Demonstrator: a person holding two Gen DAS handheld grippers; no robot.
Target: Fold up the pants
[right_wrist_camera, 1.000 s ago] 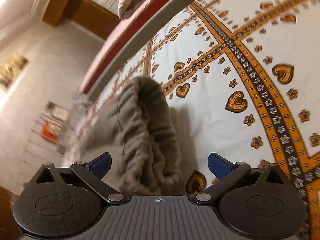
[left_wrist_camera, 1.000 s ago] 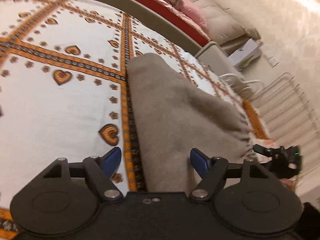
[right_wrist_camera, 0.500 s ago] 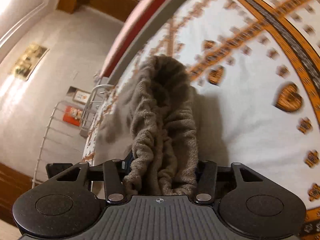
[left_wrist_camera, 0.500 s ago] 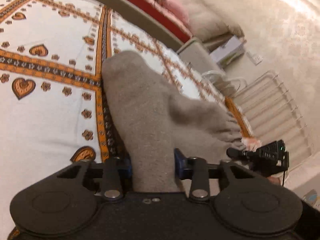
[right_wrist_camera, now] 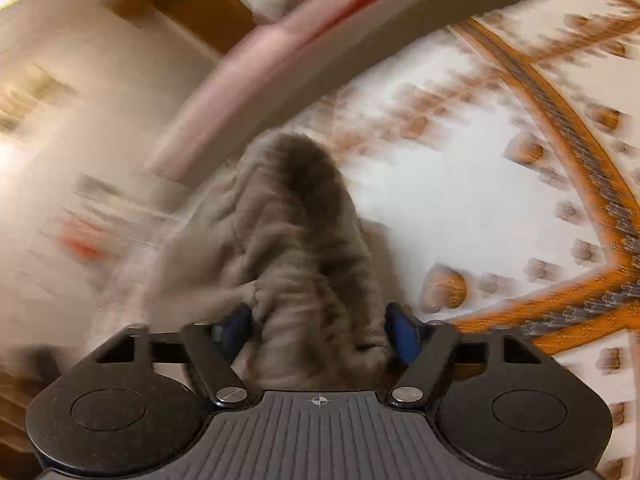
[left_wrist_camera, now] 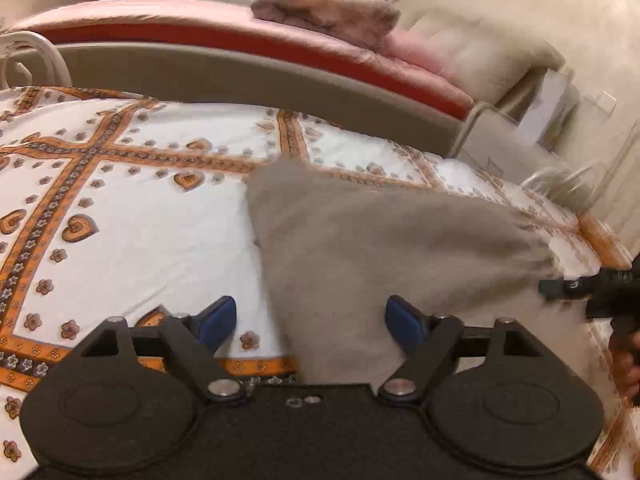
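The grey pants (left_wrist_camera: 380,248) are laid on a white bedspread (left_wrist_camera: 140,240) patterned with orange bands and hearts. The left gripper (left_wrist_camera: 310,322) is seen with its blue pads spread apart, fabric lying between them ungripped. The right gripper (right_wrist_camera: 318,326) is likewise spread, the gathered waistband (right_wrist_camera: 304,248) bunched between its pads. No readable writing or brand is seen; the right view is blurred.

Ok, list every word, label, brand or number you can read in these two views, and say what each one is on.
No text can be read in either view.
White box beside the bed: any print is too blurred to read.
Pictures on the wall: smeared by motion, unreadable.
Bedsheet: only hearts, flowers and orange bands, no lettering.
Grey pants: no tag or label visible.
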